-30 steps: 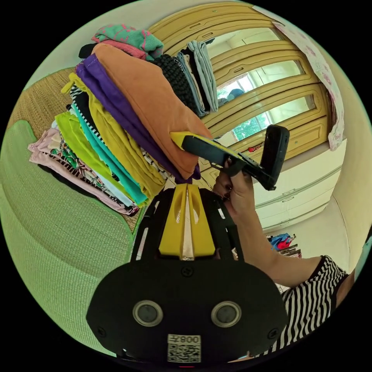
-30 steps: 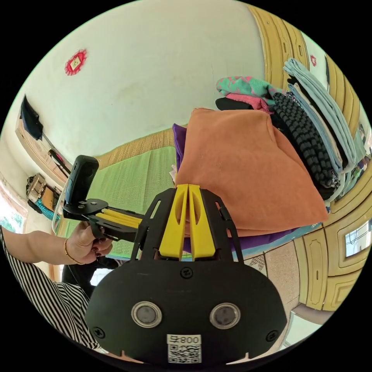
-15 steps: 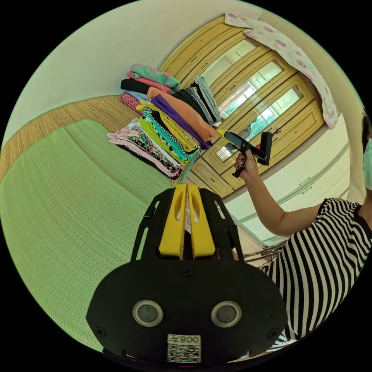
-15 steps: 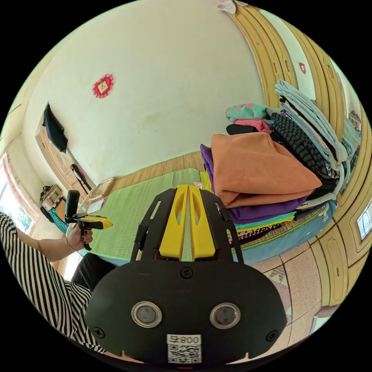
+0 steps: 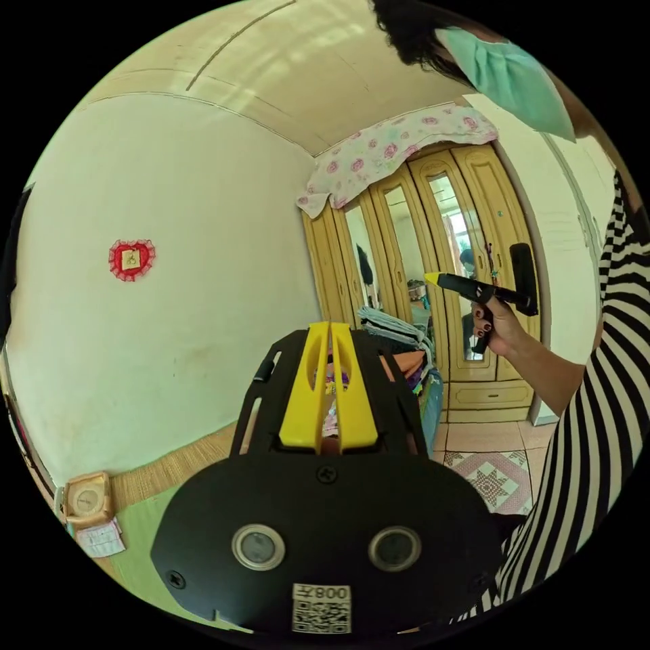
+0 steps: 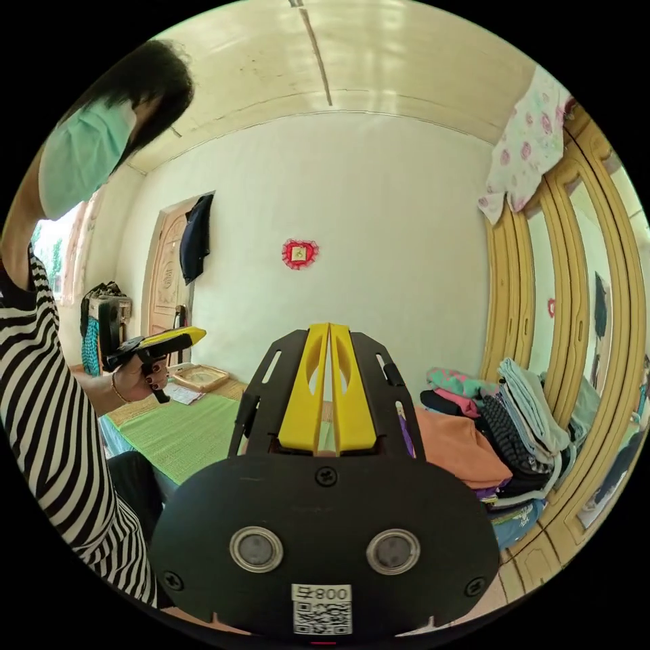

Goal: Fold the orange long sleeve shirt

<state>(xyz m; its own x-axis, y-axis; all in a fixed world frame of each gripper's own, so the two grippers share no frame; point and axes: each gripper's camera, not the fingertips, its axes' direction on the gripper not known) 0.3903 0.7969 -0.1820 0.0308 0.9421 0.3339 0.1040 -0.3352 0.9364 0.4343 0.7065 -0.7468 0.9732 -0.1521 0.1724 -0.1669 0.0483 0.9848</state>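
Observation:
The orange long sleeve shirt lies folded on top of a stack of folded clothes at the right of the right gripper view; a small patch of the shirt peeks past the jaws in the left gripper view. My right gripper is shut with nothing between its jaws, well back from the stack. My left gripper is also shut and empty, raised toward the wall. The right gripper appears in a hand at the right of the left gripper view. In the right gripper view, the left gripper is held up at the left.
A green mat covers the bed. More folded piles stand beside the orange shirt against the wooden wardrobe. A person in a striped top holds both grippers. Tiled floor lies by the wardrobe.
Both grippers have drawn back from the clothes stack and tilted upward. The orange shirt stays folded on the stack.

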